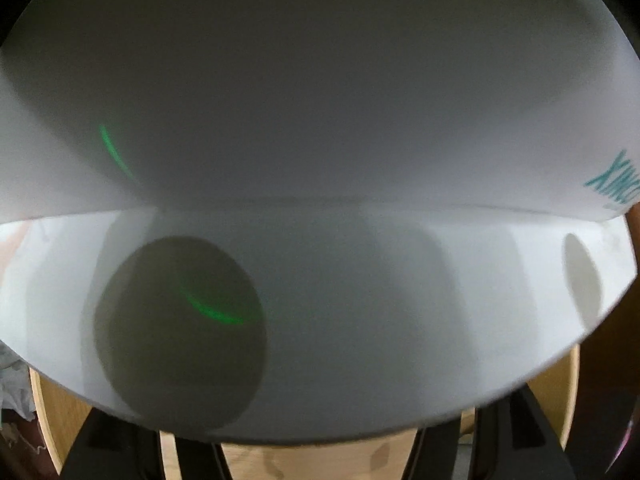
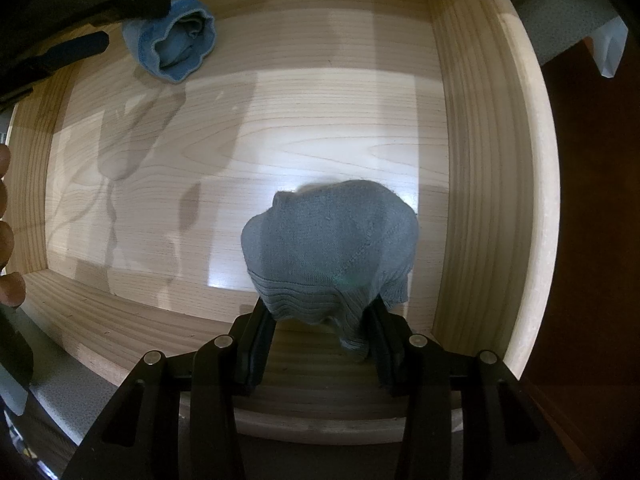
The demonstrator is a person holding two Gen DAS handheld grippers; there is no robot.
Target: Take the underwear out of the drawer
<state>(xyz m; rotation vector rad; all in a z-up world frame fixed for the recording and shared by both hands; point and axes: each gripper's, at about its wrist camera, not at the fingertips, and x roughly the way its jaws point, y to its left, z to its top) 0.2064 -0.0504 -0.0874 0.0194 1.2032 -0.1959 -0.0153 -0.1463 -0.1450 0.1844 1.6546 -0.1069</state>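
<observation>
Right gripper (image 2: 320, 320) clenched on grey rolled underwear (image 2: 332, 248), low over the wooden drawer (image 2: 492, 184) floor; blue rolled underwear (image 2: 176, 46) at far left corner, beside left gripper (image 2: 100, 20), jaws apart, pads off it; left view blocked by white sheet (image 1: 320, 100)

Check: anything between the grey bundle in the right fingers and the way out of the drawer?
Nothing visible. The right gripper clamps the grey underwear in its fingers inside the open-topped drawer, with nothing lying on it. The blue roll sits apart in the far left corner.
</observation>
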